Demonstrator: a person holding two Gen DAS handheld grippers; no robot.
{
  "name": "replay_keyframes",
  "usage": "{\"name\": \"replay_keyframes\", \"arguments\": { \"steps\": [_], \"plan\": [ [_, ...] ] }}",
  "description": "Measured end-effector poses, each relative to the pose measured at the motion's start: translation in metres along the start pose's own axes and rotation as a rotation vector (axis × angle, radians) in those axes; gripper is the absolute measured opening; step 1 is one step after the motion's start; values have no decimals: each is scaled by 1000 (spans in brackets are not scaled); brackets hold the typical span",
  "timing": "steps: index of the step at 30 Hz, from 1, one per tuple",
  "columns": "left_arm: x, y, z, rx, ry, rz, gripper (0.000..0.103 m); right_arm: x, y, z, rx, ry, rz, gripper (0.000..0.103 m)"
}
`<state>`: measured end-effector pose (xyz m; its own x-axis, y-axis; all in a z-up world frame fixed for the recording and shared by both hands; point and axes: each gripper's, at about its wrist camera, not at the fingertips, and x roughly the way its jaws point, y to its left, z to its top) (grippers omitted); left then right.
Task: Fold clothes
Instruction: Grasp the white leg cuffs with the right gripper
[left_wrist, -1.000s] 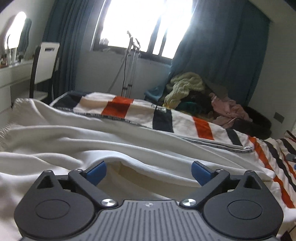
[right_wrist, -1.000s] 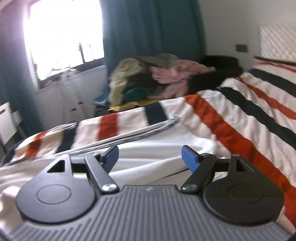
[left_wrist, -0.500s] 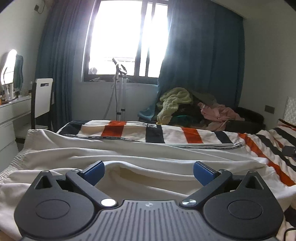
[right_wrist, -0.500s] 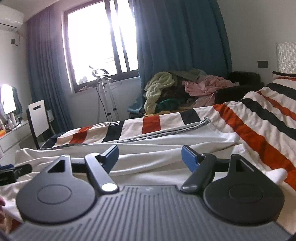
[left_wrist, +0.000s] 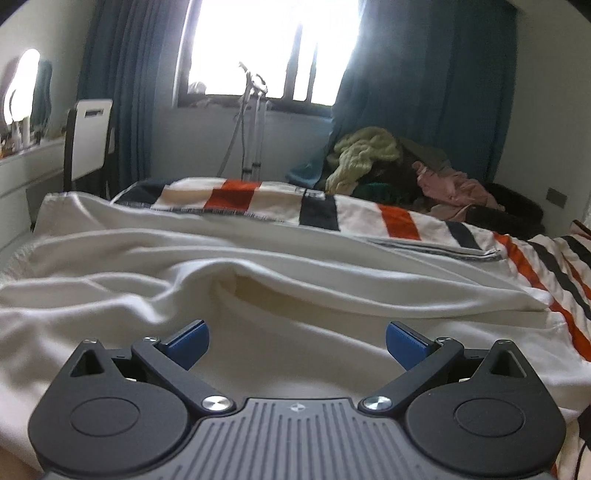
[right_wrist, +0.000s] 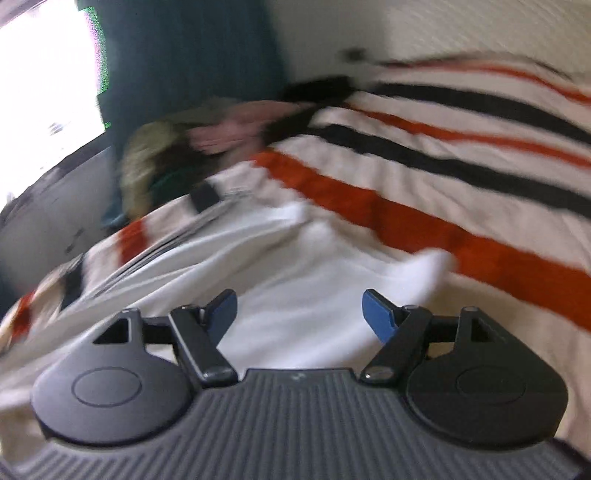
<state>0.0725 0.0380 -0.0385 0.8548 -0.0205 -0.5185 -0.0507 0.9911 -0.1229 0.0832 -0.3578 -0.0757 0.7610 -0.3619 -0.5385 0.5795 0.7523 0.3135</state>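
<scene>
A large white garment (left_wrist: 258, 280) lies spread and wrinkled across the striped bed. In the left wrist view my left gripper (left_wrist: 297, 341) is open and empty, just above the cloth near its front edge. The garment also shows in the blurred right wrist view (right_wrist: 295, 266), with a corner flap sticking out at the right. My right gripper (right_wrist: 299, 310) is open and empty, low over the cloth.
The bedspread (left_wrist: 402, 223) has orange, black and white stripes. A pile of clothes (left_wrist: 388, 162) lies beyond the bed by the blue curtain. A white chair (left_wrist: 88, 136) and a desk stand at the left. A stand (left_wrist: 253, 122) is under the window.
The left gripper has dipped back toward the cloth. The right gripper has swung quickly down and to the right; its view is blurred. Both stay open.
</scene>
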Motion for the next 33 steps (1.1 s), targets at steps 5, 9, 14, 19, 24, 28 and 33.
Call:
{"name": "replay_keyframes", "arguments": {
  "steps": [5,9,14,19,24,28,33],
  "plan": [
    [8,15,1,-88,36,28,103,27,-58,4,273,28,-186,76],
    [11,22,0,-121,44,54,103,39,-93,-8,472,56,-350,78],
    [11,23,0,-141,51,70,103,54,-103,-16,556,111,-277,78],
    [9,21,-2,-128,50,90,103,68,-111,-18,699,160,-143,78],
    [11,24,-3,-151,64,99,103,90,-111,-6,747,231,-9,77],
    [20,26,-6,-166,103,100,103,91,-115,11,814,195,154,63],
    [23,33,-4,-202,94,129,103,105,-111,21,773,251,177,63]
  ]
}}
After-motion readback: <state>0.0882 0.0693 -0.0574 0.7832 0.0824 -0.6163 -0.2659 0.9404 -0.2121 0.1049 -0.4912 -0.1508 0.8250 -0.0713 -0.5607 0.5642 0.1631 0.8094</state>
